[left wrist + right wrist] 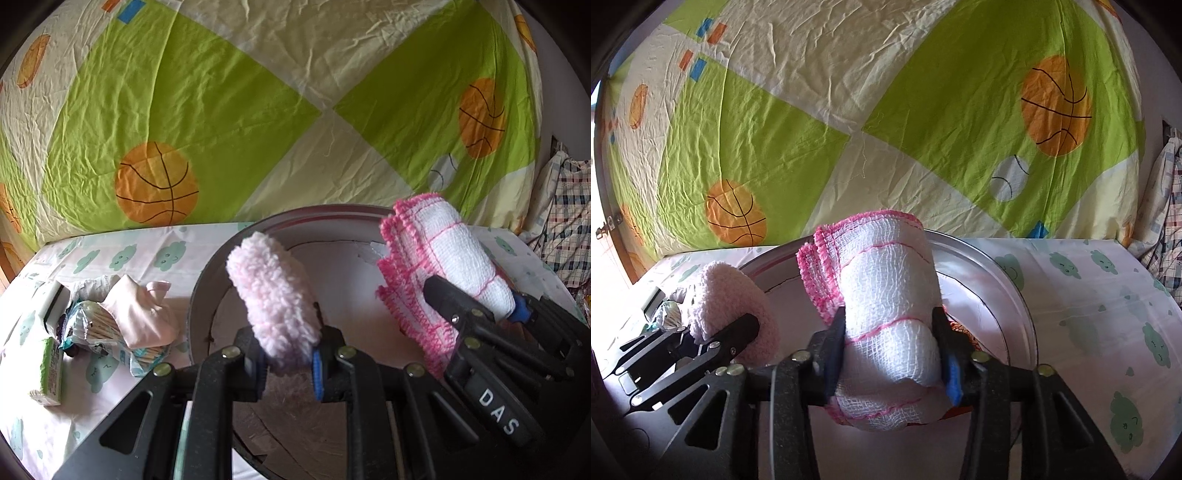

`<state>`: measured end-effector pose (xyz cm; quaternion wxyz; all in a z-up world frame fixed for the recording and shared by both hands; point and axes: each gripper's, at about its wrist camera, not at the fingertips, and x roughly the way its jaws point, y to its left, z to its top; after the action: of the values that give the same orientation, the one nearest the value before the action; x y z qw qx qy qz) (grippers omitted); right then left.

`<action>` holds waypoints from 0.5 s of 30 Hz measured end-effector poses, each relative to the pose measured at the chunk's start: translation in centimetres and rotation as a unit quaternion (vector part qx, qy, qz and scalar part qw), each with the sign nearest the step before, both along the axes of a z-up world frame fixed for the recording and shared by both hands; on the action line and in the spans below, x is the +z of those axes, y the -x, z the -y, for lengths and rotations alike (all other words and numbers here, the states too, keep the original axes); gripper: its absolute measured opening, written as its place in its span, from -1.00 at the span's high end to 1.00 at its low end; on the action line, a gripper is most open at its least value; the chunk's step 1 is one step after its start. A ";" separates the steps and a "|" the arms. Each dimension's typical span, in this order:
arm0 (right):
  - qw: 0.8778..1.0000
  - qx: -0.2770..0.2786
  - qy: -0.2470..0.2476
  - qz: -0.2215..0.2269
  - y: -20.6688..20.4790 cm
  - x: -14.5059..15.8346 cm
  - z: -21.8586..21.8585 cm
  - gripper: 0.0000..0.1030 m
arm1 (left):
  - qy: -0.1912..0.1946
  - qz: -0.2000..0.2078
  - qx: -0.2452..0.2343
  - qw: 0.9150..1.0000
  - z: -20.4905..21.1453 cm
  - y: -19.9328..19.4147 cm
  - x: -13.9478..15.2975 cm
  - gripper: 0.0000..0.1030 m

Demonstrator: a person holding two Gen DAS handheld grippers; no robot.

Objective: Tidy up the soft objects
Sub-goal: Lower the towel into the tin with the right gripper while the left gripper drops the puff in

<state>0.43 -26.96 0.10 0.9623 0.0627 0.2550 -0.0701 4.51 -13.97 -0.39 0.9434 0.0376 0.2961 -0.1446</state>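
1. A round metal basin [207,280] sits on the cloud-print sheet [1089,302] of the bed; every place below is given from that basin.
2. The left claw [288,354] is clenched on a fluffy pink cloth roll [271,295], held above the basin's near-left part.
3. The right claw [892,332] is clenched on a rolled white dishcloth with pink edging [886,295], held above the basin's right side, just beside the pink roll but apart from it.
4. Inside the basin, under the dishcloth, a scrap of orange mesh shows; I cannot make out what it is.
5. Left of the basin, on the sheet, lies a small heap: a pale pink garment [142,317] on top of a packet of cotton swabs [92,325], with a green-and-white tissue pack [50,373] nearest the bed's edge.
6. Behind the basin rises a crumpled quilt in green and cream with basketball prints [221,92].
7. To the far right of the basin, checked fabric [569,229] is bunched up.
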 end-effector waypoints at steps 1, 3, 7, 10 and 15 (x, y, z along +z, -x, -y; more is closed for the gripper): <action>1.000 -0.003 0.000 0.005 0.2 0.1 0.0 -0.24 | -0.001 0.001 0.001 1.000 0.0 0.0 0.0 0.68; 1.000 -0.009 0.003 0.017 0.6 0.4 0.0 -0.37 | -0.001 0.002 0.002 1.000 -0.2 0.1 0.1 0.68; 0.997 -0.046 0.010 0.054 2.1 1.5 0.6 -0.53 | 0.003 0.003 0.004 1.000 -0.3 0.1 0.2 0.68; 0.992 -0.087 0.011 0.088 3.4 2.2 1.5 -0.70 | -0.003 0.014 0.010 1.000 -0.3 0.4 0.3 0.60; 0.986 -0.120 0.005 0.117 4.6 2.8 2.4 -0.72 | 0.002 0.036 0.021 0.999 -0.5 1.0 0.7 -0.51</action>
<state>-4.21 -29.39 2.92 0.9704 0.0962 0.1312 -0.1787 3.46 -13.43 0.35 0.9562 0.0347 0.2628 -0.1241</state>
